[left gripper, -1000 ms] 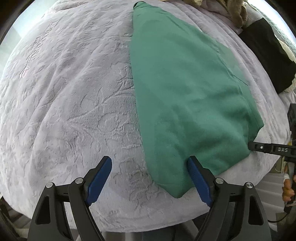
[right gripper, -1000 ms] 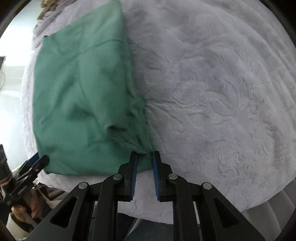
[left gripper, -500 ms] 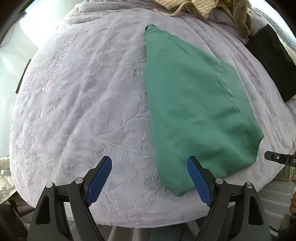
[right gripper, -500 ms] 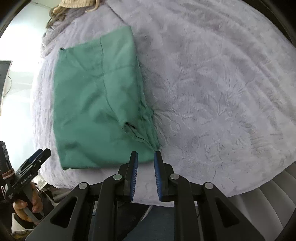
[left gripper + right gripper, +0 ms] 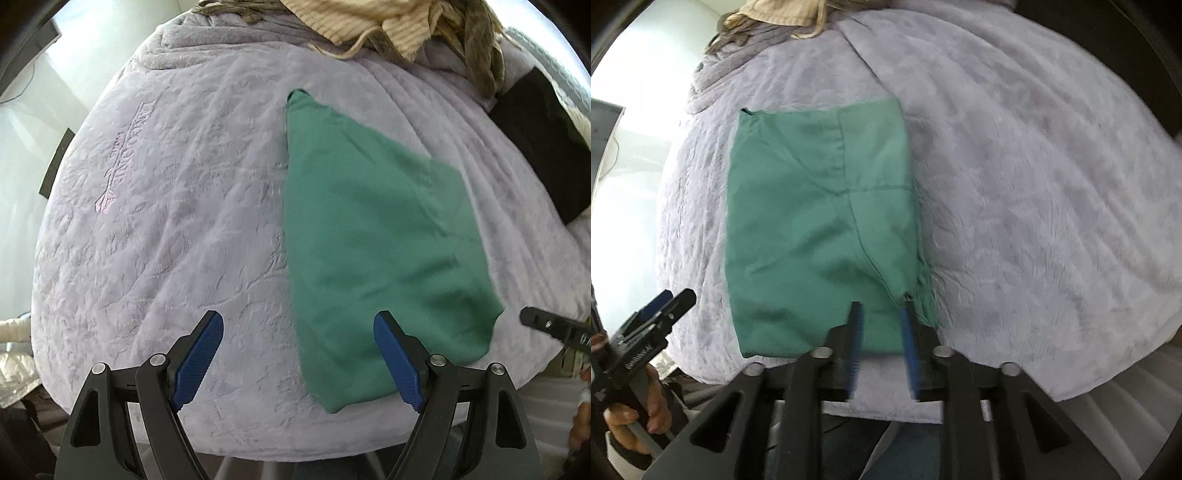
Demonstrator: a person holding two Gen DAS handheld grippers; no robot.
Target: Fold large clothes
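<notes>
Both tools are matte black plastic. The left gripper [image 5: 297,354] has angular black arms with triangular cut-outs, round silver screws at the joints, and blue finger pads [image 5: 201,356] with a fine dotted texture. The right gripper [image 5: 882,332] is built the same way, its narrow blue pads seen edge-on and blurred. The left hand [image 5: 635,410] shows bare skin, and the tool it holds bears white lettering too small to read.

A pale lilac plush blanket [image 5: 177,229] with an embossed leafy pattern covers the bed; embroidered lettering [image 5: 122,151] runs along it near the left edge. At the far edge lies a heap of beige ribbed and brownish cloth [image 5: 399,26]. A black cloth [image 5: 543,144] lies at the far right corner of the bed.
</notes>
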